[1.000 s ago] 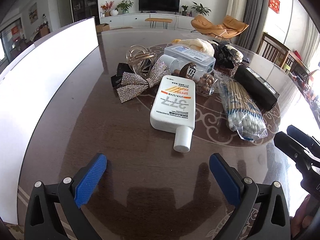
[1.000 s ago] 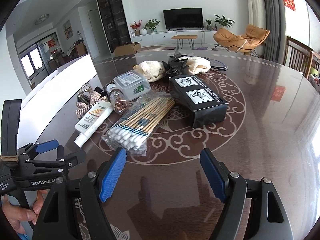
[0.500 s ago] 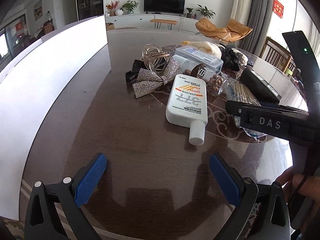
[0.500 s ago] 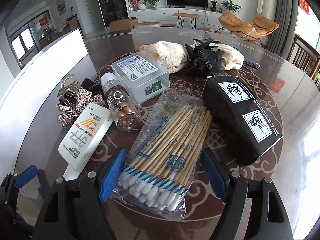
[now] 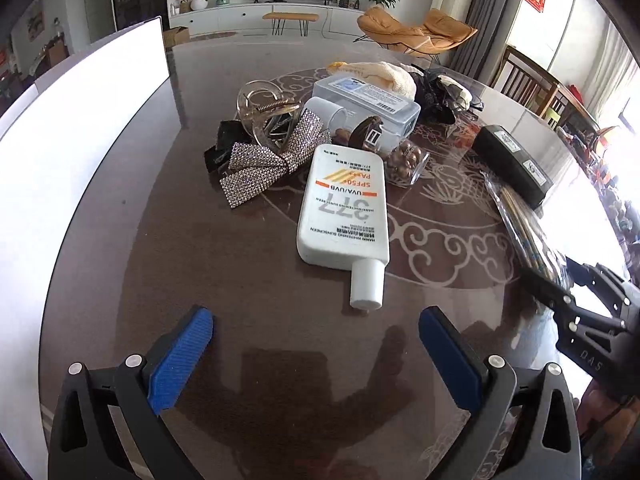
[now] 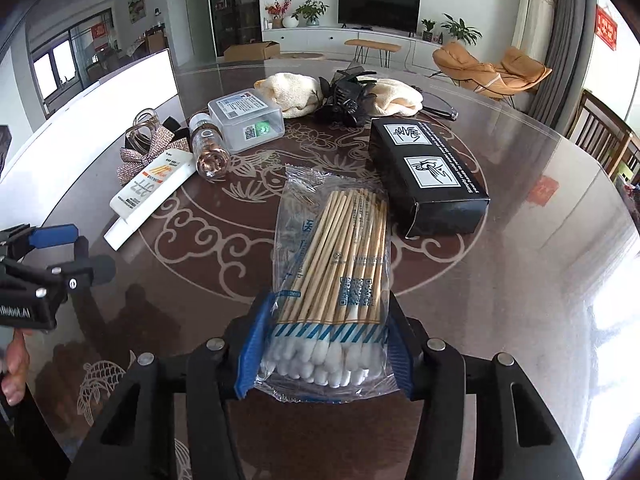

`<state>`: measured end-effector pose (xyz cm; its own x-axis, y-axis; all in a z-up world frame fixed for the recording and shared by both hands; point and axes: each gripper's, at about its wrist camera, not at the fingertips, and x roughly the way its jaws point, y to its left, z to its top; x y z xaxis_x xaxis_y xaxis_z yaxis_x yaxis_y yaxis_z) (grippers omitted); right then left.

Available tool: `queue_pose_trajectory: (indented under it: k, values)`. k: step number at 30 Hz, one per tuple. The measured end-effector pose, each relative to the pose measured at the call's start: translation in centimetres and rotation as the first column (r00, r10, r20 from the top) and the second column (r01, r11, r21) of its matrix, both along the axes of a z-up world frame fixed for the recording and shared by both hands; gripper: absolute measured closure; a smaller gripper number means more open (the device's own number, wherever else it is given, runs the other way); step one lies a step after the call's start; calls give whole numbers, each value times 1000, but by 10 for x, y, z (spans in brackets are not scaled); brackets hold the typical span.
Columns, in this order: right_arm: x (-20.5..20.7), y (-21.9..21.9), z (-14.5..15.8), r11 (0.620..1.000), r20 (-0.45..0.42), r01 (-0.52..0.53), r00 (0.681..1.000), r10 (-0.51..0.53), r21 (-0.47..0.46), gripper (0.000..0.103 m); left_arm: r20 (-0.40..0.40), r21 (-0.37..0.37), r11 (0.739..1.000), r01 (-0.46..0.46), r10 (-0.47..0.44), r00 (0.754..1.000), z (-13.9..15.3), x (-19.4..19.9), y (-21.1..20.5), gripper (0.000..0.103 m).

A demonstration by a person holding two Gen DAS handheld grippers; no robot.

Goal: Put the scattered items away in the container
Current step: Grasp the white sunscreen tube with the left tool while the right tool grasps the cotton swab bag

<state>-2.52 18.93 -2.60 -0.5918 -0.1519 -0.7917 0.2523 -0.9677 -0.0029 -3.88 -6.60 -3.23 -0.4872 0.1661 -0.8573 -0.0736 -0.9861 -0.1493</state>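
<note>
My right gripper (image 6: 326, 360) is closing on a clear bag of wooden cotton swabs (image 6: 336, 248); its blue pads press the bag's cotton-tip end from both sides. The left wrist view shows that bag (image 5: 520, 216) slanting up at the right edge, with the right gripper (image 5: 556, 276) behind it. My left gripper (image 5: 316, 344) stands open over bare table, just short of the cap of a white sunscreen bottle (image 5: 344, 216). The white container (image 5: 80, 128) runs along the table's left side.
Behind the sunscreen lie a rhinestone bow (image 5: 260, 164), a clear hair claw (image 5: 260, 108), a small bottle of beads (image 5: 400, 156) and a clear plastic box (image 5: 368, 100). A black box (image 6: 424, 172), cream cloths (image 6: 292, 88) and a black hair piece (image 6: 344, 100) lie further back.
The right gripper swept in over the swab bag and its jaws came together on the cotton-tip end. The left gripper shifted slightly and stayed open.
</note>
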Motion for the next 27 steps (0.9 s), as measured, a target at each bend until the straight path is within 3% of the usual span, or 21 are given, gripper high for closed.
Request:
queue_pose_trajectory:
  k: [2, 9, 13, 18, 19, 21, 27]
  values:
    - [1, 3, 1, 1000, -1, 11, 1000, -11, 0, 50, 15, 20, 1000, -7, 6, 1000, 1, -18, 2, 0]
    - [-3, 3, 3, 1000, -4, 16, 1000, -16, -1, 49, 41, -160, 981, 109, -103, 994, -6, -54, 47, 0]
    - [-2, 5, 3, 1000, -5, 31, 1000, -31, -4, 48, 63, -158, 980, 116, -108, 992, -4, -68, 56, 0]
    - [-1, 8, 3, 999, -7, 49, 999, -49, -6, 48, -6, -154, 980, 129, -131, 991, 0, -62, 52, 0]
    - [-1, 8, 3, 999, -7, 51, 999, -51, -7, 48, -21, -156, 979, 129, -134, 991, 1, -59, 50, 3]
    - [-1, 9, 3, 998, -7, 56, 998, -56, -10, 48, -69, -153, 981, 120, -132, 989, 7, -50, 42, 52]
    - [-2, 11, 3, 998, -4, 59, 998, -59, -28, 48, -73, -144, 983, 114, -126, 989, 11, -22, 27, 52]
